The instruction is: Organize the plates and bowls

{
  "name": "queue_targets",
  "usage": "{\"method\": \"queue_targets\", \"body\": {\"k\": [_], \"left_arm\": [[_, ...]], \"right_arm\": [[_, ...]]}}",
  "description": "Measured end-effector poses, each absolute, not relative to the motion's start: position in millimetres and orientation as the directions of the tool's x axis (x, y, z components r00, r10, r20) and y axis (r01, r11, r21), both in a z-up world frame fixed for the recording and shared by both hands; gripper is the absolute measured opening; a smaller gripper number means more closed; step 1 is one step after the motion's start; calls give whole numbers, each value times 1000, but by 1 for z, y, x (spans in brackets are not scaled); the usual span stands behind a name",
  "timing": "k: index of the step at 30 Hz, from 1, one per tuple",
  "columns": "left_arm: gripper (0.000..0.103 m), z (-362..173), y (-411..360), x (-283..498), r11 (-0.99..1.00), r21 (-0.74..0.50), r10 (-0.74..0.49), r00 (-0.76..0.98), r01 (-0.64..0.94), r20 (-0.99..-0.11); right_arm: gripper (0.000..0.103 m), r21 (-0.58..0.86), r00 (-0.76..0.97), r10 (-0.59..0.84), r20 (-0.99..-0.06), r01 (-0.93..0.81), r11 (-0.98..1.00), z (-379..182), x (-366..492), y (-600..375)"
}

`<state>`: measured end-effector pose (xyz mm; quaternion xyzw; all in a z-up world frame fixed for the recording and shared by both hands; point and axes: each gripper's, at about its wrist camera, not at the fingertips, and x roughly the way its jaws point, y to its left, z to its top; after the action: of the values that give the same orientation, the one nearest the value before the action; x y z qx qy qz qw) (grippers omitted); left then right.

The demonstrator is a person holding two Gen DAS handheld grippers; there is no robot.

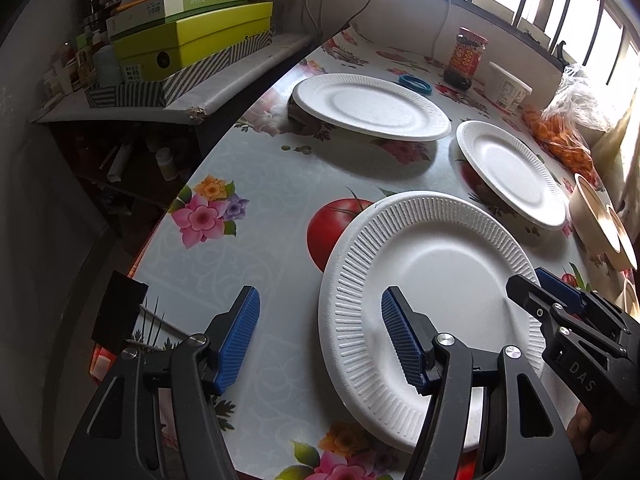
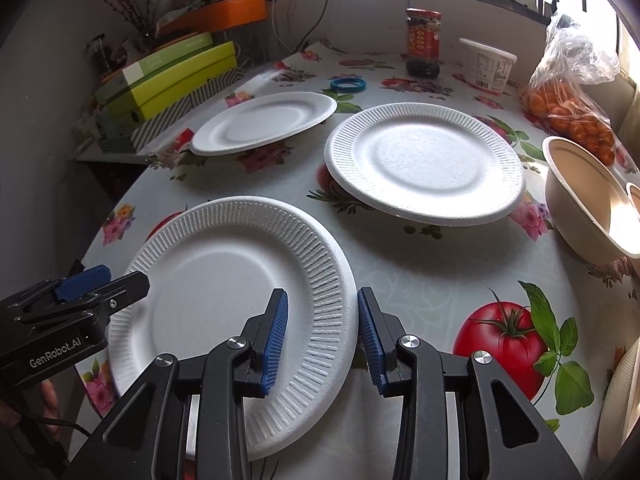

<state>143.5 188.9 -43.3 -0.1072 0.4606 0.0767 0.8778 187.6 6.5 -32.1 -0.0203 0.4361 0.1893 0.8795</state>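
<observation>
The nearest white ribbed paper plate (image 1: 432,264) (image 2: 216,280) lies at the front of the flowered table. My left gripper (image 1: 320,294) is open across its left rim: one blue pad is over the plate, the other well off it above the tablecloth. My right gripper (image 2: 321,295) straddles the plate's right rim, one pad on the ribs and the other at the outer edge, and I see no pinch. A second ribbed plate (image 2: 424,164) lies behind, and a smooth third plate (image 2: 268,120) sits raised on something dark. A beige bowl (image 2: 584,200) stands at the right.
At the back stand a sauce jar (image 2: 423,42), a white tub (image 2: 486,64), a blue ring (image 2: 347,84) and a bag of oranges (image 2: 568,116). Stacked green boxes (image 2: 168,76) fill a shelf on the left. More pale dishware (image 2: 620,396) lies at the right front edge.
</observation>
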Motion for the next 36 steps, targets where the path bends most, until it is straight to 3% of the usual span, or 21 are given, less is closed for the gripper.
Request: {"method": "queue_targets", "body": {"k": [15,20,23,36], "left_arm": [[64,-18,210,151,958,-159,13,588,-240,-809],[64,9,216,166,969,-148,5,615,-197,-788],[64,22,222,177,969,-179,-32,630,-171,-776],[64,53,256,212,948,-229,-36,639,-222,-768]], "right_arm": [[36,87,611,299,-733,-351,932,4,190,-10],[50,107,651,373,-661,-410,906,56,201,-28],[52,94,665,382,-641,-426,900,83,220,-38],[52,133,542,471,-696,-547,827,109,289,-25]]}}
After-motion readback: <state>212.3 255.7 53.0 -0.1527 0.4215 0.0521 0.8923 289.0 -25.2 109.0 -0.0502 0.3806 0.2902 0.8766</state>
